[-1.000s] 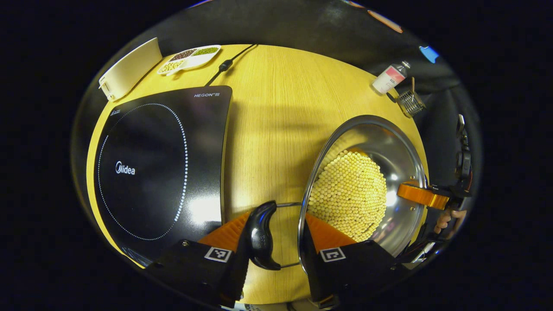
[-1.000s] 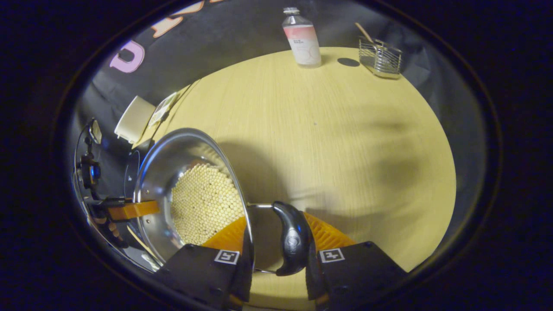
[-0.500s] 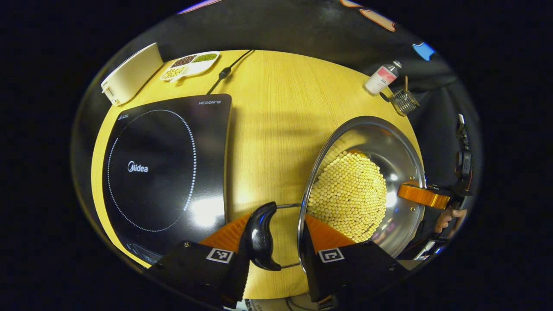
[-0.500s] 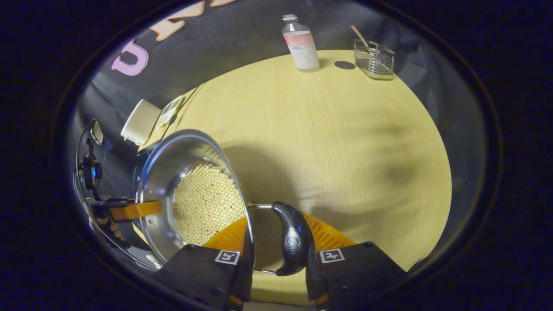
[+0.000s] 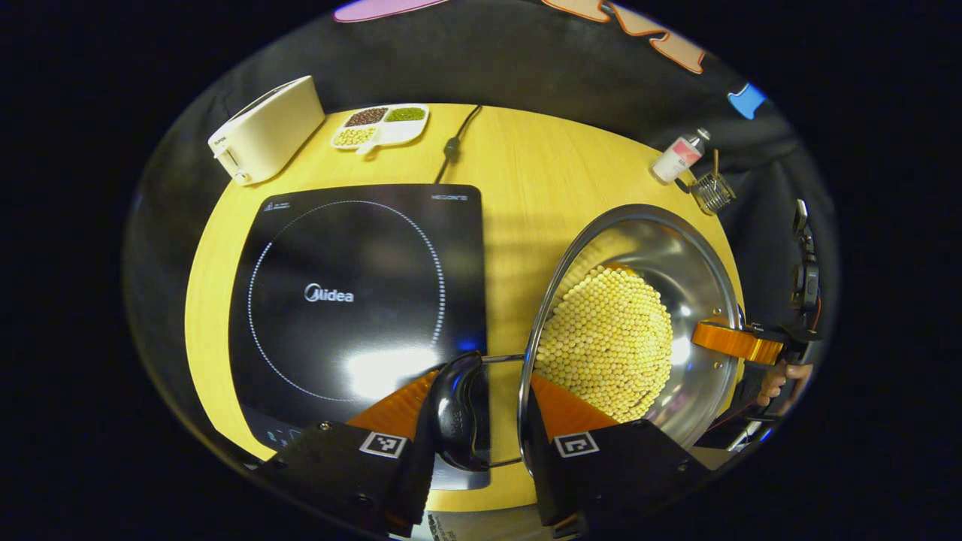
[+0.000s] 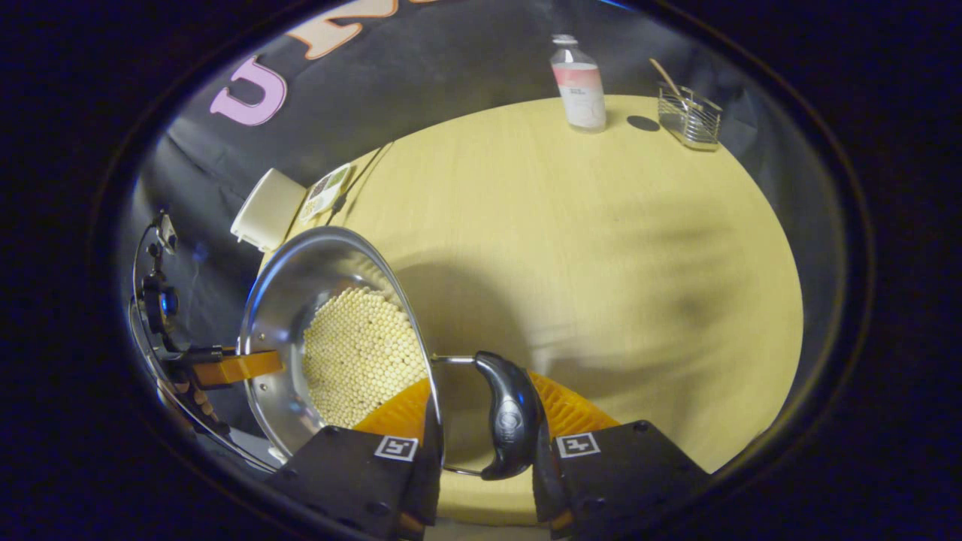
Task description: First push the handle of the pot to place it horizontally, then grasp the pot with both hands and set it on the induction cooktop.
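Observation:
A steel pot [image 5: 699, 270] holding pale yellow beans hangs between both grippers. My left gripper [image 5: 473, 409] is shut on the pot's black side handle [image 5: 455, 413], one finger outside the handle and the other inside the rim. This handle hangs over the right edge of the black induction cooktop [image 5: 353, 293]. At the far rim, the right gripper's finger [image 5: 736, 342] and a hand show. In the right gripper view, my right gripper [image 6: 481, 417] is shut the same way on the opposite black handle [image 6: 511, 417] of the pot [image 6: 301, 285]. The left gripper's finger [image 6: 237, 367] shows at the far rim.
Along the back of the wooden table [image 5: 556, 165] stand a white appliance [image 5: 267, 128], a divided dish of beans [image 5: 382, 124] and the cooktop's cord [image 5: 453, 141]. A bottle [image 6: 579, 83] and a wire basket [image 6: 690, 116] sit at the far right edge.
Both grippers have carried the pot leftward toward the cooktop. The left handle, over bare table before, now overlaps the cooktop's right edge. Both grips are unchanged.

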`<state>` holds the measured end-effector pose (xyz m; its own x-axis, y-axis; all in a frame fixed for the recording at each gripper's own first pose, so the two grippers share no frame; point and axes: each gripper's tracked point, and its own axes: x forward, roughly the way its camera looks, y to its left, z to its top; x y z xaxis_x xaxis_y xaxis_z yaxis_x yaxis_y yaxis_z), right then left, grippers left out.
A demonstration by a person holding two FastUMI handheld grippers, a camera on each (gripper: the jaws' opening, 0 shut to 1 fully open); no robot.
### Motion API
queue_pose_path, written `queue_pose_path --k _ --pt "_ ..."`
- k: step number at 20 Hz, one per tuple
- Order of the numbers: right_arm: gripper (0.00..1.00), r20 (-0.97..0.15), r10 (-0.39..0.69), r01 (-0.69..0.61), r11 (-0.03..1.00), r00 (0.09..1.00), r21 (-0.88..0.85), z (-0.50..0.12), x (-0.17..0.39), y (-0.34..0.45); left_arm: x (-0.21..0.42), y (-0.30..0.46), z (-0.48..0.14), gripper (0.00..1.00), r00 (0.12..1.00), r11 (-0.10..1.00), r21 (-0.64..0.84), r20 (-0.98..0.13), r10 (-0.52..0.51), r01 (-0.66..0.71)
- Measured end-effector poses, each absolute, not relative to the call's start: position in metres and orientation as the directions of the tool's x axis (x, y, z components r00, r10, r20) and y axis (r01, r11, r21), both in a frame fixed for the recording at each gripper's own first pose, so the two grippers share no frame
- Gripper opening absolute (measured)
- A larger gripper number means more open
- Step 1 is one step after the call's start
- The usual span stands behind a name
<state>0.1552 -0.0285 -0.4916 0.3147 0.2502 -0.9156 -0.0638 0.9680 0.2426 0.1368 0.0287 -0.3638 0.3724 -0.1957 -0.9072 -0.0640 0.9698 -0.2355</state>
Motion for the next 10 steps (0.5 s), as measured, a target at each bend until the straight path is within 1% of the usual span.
queue_pose_path --k 1,2,3,5,6,9,10 --pt "0.52 -0.916 0.245 -0.06 0.969 0.318 0.238 -0.491 0.155 -0.029 0.137 0.04 -0.363 0.58 0.379 0.969 -0.239 -0.903 -0.2 -0.057" --pt "0.52 -0.916 0.238 -0.055 0.971 0.322 0.233 -0.491 0.155 -0.028 0.138 0.051 -0.364 0.58 0.384 0.969 -0.243 -0.9 -0.207 -0.048" --pt "0.46 -0.916 0.231 -0.045 0.972 0.327 0.229 -0.489 0.154 -0.03 0.14 0.065 -0.364 0.58 0.392 0.968 -0.247 -0.895 -0.214 -0.034" --pt "0.46 -0.919 0.206 -0.018 0.977 0.335 0.213 -0.485 0.151 -0.032 0.142 0.091 -0.367 0.57 0.397 0.966 -0.257 -0.888 -0.232 -0.011" --pt "0.52 -0.92 0.197 -0.017 0.979 0.339 0.203 -0.485 0.151 -0.033 0.144 0.105 -0.367 0.57 0.403 0.965 -0.262 -0.883 -0.241 0.005" --pt "0.52 -0.921 0.162 0.002 0.985 0.354 0.174 -0.481 0.15 -0.036 0.149 0.145 -0.374 0.57 0.42 0.958 -0.284 -0.867 -0.27 0.029" --pt "0.52 -0.922 0.148 0.004 0.987 0.358 0.16 -0.478 0.15 -0.037 0.149 0.156 -0.376 0.57 0.412 0.954 -0.298 -0.867 -0.28 0.022"
